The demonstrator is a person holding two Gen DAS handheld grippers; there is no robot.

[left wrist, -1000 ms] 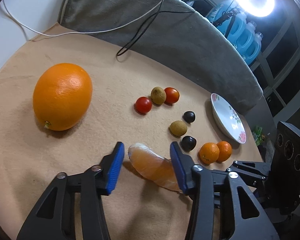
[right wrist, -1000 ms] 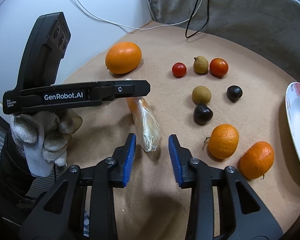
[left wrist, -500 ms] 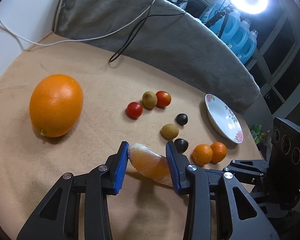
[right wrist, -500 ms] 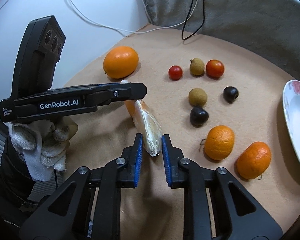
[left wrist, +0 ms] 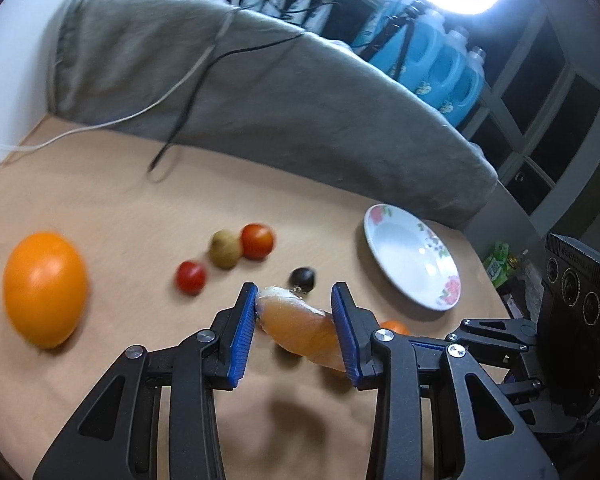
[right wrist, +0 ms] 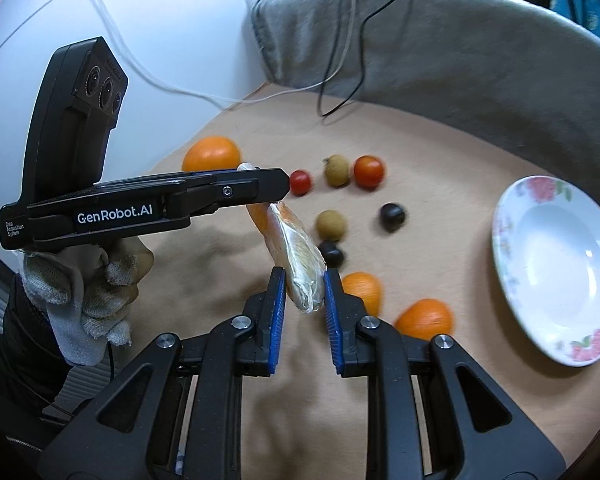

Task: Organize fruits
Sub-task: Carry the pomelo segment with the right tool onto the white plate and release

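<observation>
Seen only from the right: gloved hand (right wrist: 92, 280) under left gripper (left wrist: 296, 312); both it and right gripper (right wrist: 305, 292) clamped on pale-skinned orange segment (left wrist: 300, 330), raised above the cloth (left wrist: 120, 200).

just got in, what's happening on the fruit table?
A person holds a two-finger gripper in each hand. Left gripper and right gripper are both clamped on one peeled orange citrus segment, an end each, held clear of the tan cloth. The white floral plate holds nothing yet; the other fruits lie loose on the cloth.
</observation>
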